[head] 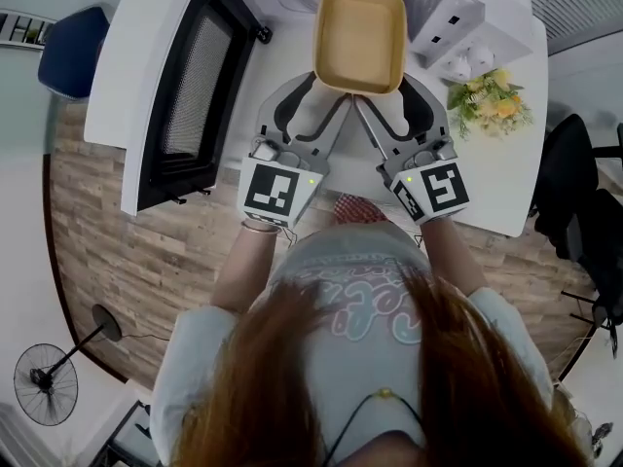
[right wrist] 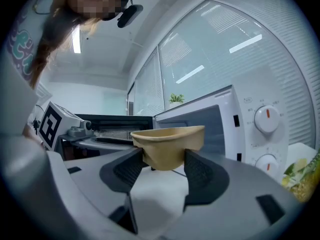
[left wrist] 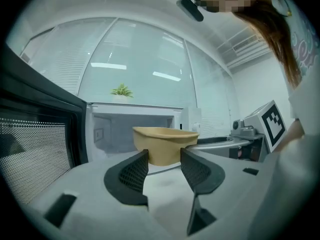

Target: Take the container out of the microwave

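A tan rectangular container (head: 358,35) hangs just outside the white microwave (head: 458,13), whose door (head: 185,95) stands wide open at the left. My left gripper (head: 328,90) is shut on the container's near left corner, and my right gripper (head: 384,92) on its near right corner. In the left gripper view the container (left wrist: 165,144) sits between the dark ribbed pads of the left gripper (left wrist: 164,160), with the empty microwave cavity (left wrist: 125,129) behind it. The right gripper view shows the container (right wrist: 170,146) pinched at the tips of the right gripper (right wrist: 162,160), beside the microwave's dials (right wrist: 266,119).
The microwave stands on a white counter (head: 506,178). A bunch of yellow flowers (head: 492,100) lies at the counter's right end. A blue chair (head: 73,52) is at the far left, black chairs (head: 584,202) at the right, and a floor fan (head: 44,382) at the lower left.
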### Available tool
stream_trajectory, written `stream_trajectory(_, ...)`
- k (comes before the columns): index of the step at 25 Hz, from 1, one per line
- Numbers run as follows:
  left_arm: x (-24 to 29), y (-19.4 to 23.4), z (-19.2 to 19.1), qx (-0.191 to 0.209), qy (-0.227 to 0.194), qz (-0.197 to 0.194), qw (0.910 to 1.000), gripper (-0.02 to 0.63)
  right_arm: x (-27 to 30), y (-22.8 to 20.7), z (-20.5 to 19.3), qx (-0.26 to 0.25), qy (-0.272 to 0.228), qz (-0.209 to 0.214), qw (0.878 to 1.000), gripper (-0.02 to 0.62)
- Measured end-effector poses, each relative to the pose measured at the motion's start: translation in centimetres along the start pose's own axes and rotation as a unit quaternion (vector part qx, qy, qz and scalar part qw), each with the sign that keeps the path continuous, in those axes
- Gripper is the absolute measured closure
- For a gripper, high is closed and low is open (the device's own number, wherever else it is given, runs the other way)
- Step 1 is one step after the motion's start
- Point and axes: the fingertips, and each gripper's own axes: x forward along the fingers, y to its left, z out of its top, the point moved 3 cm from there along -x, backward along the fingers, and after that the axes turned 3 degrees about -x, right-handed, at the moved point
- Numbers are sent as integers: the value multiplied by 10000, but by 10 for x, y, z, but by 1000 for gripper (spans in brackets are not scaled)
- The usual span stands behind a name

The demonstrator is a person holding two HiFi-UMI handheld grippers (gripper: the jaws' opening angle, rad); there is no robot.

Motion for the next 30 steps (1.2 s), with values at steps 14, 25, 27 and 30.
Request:
stream_trajectory(14,-74,-33,2,6,-190,39,9998,408,-48,63,10,-245,-89,61,9996,347)
stream_trajectory(25,-137,-64,14,127,-300,45,9995,408,-92,116,26,-302,-265,17,9992,347)
stream_trajectory(27,-150,-69,15,142,-324,64,9994,408,-100,127,28,-316,-276,38,9991,347)
stream_trajectory(30,-168,-79,17,152,-373,80,9992,408,-113,142,32,-347,-310,41,9989,347)
